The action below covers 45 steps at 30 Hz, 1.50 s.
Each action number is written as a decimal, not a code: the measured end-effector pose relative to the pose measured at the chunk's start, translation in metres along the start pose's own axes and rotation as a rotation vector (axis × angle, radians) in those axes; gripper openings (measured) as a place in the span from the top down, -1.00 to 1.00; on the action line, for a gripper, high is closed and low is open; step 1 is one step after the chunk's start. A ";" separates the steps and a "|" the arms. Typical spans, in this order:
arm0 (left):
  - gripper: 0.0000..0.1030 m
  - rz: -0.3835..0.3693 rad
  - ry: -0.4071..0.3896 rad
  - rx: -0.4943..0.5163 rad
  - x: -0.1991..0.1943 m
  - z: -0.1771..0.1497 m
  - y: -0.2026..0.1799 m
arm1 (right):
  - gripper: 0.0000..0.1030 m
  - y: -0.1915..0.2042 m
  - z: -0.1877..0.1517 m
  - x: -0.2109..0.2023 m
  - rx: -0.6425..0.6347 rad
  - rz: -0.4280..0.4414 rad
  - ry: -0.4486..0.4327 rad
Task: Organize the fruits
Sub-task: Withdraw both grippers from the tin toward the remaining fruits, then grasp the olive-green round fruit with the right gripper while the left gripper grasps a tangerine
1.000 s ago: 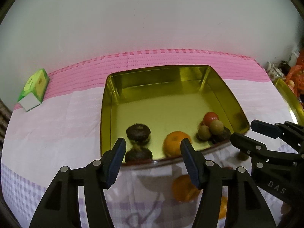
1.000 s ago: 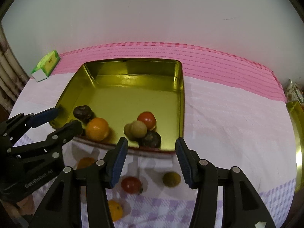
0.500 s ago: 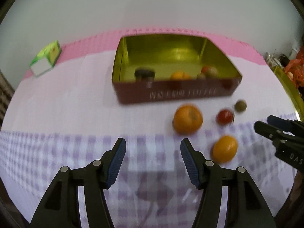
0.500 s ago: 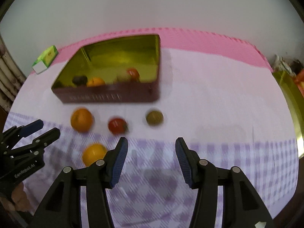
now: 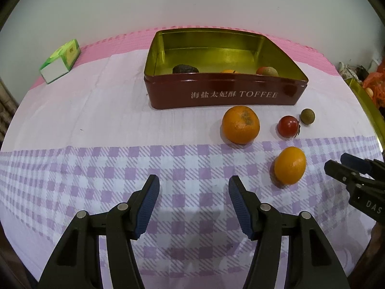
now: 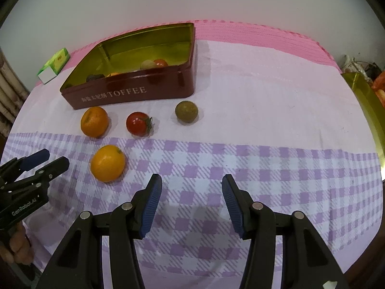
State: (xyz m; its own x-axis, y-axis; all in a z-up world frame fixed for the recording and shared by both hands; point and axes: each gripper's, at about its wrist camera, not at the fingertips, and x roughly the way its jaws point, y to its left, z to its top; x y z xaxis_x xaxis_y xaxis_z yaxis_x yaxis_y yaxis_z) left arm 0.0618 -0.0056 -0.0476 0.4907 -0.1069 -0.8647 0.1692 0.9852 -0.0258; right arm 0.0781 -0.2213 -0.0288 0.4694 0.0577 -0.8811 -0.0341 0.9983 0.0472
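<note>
Checked tablecloth, toffee tin broadside-on

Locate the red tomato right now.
The red tomato lies on the tablecloth in front of the toffee tin, between the darker orange on its left and the small brown-green fruit on its right in both views.

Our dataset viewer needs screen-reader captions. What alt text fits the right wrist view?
Open right gripper over a checked cloth, facing two oranges, a tomato and a small brown fruit before a red TOFFEE tin holding more fruit.
</note>
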 end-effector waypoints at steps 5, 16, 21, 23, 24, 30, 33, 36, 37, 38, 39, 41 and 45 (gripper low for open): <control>-0.18 -0.002 0.009 -0.002 0.004 0.001 0.001 | 0.05 0.001 -0.001 0.006 -0.007 -0.007 0.011; -0.18 -0.007 0.029 0.001 0.016 0.002 0.001 | 0.07 0.005 0.011 0.020 -0.056 -0.035 0.013; -0.18 0.002 0.028 0.005 0.019 0.004 0.000 | 0.08 0.008 0.022 0.027 -0.079 -0.039 0.001; -0.18 0.002 0.024 0.009 0.019 0.004 -0.001 | 0.13 0.008 0.026 0.029 -0.083 -0.037 -0.003; -0.18 0.002 0.022 0.009 0.019 0.004 0.000 | 0.16 0.009 0.029 0.031 -0.090 -0.036 -0.005; -0.18 0.005 0.022 0.019 0.022 0.006 -0.002 | 0.22 0.010 0.044 0.039 -0.106 -0.029 -0.019; -0.18 0.003 0.023 0.026 0.023 0.008 -0.003 | 0.27 0.012 0.051 0.042 -0.111 -0.026 -0.022; -0.18 0.001 0.023 0.031 0.024 0.011 -0.001 | 0.33 0.015 0.056 0.044 -0.119 -0.023 -0.024; -0.18 0.001 0.024 0.032 0.025 0.012 -0.002 | 0.34 0.015 0.058 0.045 -0.120 -0.022 -0.024; -0.18 0.002 0.024 0.033 0.025 0.013 -0.002 | 0.34 0.015 0.058 0.046 -0.122 -0.022 -0.026; -0.18 0.002 0.025 0.036 0.026 0.014 -0.003 | 0.37 0.015 0.059 0.046 -0.122 -0.022 -0.027; -0.18 0.001 0.025 0.039 0.025 0.014 -0.005 | 0.40 0.013 0.060 0.047 -0.122 -0.018 -0.030; -0.18 -0.004 0.028 0.045 0.027 0.016 -0.009 | 0.52 0.014 0.059 0.047 -0.133 -0.014 -0.038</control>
State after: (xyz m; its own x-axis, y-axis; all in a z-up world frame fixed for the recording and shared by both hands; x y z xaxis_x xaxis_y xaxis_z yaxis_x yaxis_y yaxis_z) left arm 0.0871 -0.0195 -0.0623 0.4660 -0.1064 -0.8784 0.2098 0.9777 -0.0071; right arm 0.1517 -0.2046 -0.0417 0.5040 0.0466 -0.8624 -0.1431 0.9893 -0.0301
